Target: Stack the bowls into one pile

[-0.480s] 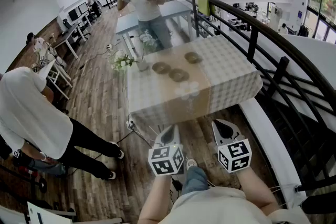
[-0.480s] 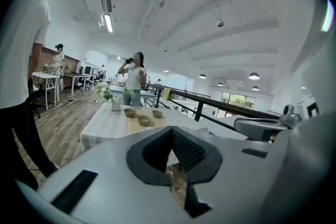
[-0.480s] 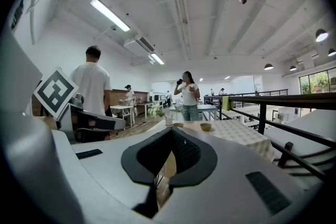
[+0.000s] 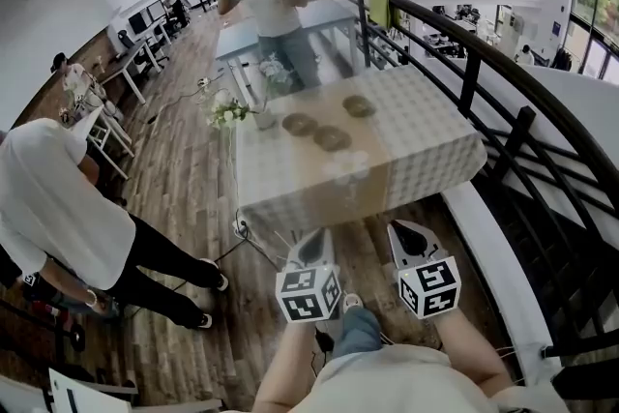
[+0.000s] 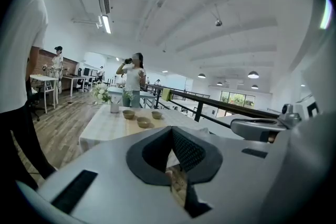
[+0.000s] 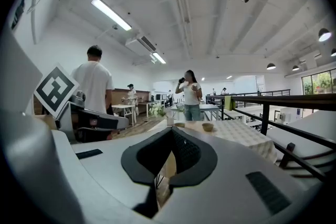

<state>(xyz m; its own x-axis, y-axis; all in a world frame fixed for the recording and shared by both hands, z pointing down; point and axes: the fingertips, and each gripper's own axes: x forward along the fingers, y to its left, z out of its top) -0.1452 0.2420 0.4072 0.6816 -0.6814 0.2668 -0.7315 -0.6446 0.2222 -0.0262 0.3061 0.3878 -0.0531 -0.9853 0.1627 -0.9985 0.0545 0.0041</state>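
Observation:
Three brown bowls stand apart on the checked tablecloth point(image 4: 426, 145): one at the left point(image 4: 299, 125), one in the middle point(image 4: 332, 138) and one farther back at the right point(image 4: 359, 106). In the left gripper view the same bowls point(image 5: 143, 122) look small and far ahead. The right gripper view shows two of them point(image 6: 208, 127). My left gripper point(image 4: 314, 239) and right gripper point(image 4: 402, 229) hang side by side over the floor, well short of the table's near edge. Both are shut with nothing between the jaws, which also meet in the left gripper point(image 5: 171, 129) and right gripper point(image 6: 171, 131) views.
A vase of white flowers point(image 4: 226, 112) stands at the table's left far corner. One person point(image 4: 271, 5) stands behind the table, and another in a white shirt point(image 4: 58, 208) bends over at the left. A black railing point(image 4: 484, 63) runs along the right side.

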